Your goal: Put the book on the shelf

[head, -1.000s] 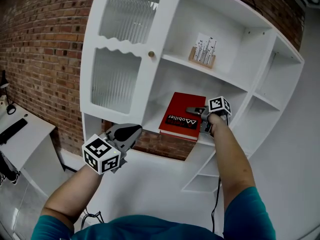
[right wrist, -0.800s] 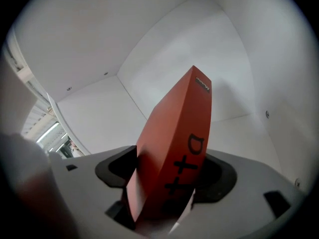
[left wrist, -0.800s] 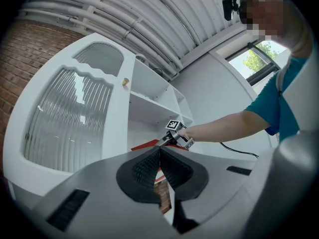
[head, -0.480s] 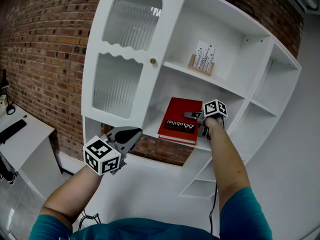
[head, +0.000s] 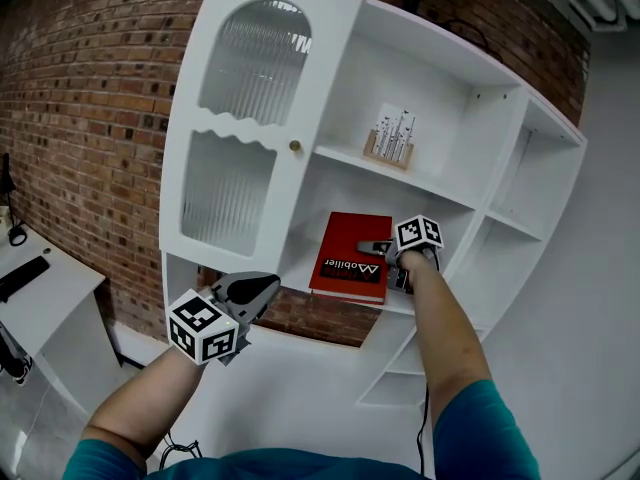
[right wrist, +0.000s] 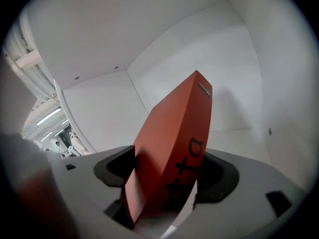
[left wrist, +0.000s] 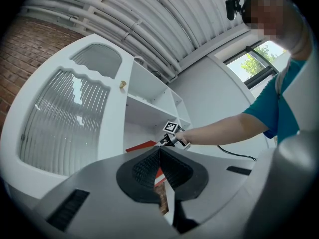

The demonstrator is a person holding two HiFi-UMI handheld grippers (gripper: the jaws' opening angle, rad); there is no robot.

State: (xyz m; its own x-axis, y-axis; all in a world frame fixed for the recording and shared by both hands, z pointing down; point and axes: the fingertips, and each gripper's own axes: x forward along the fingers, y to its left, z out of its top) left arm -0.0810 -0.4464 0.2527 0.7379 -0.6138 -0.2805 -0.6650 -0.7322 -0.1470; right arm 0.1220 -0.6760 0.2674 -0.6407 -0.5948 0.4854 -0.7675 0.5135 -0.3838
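1. Book point(head: 352, 256) lay on shelf point(head: 298, 274), near edge between fingers of right gripper point(head: 380, 256).
2. These had just been opening: wide, not pressing.
3. Left gripper point(head: 255, 290): fingers closed, empty.
4. Prob. stiff, smooth hardcover; grip edge deep.

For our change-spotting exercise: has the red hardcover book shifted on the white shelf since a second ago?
No. The red hardcover book keeps its spot below-left of the small wooden stand; only the view shifted.

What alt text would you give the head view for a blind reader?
A red book lies in a white shelf unit, between the jaws of the right gripper, which have just been opening. The left gripper, shut and empty, hangs lower left, near a brick wall.
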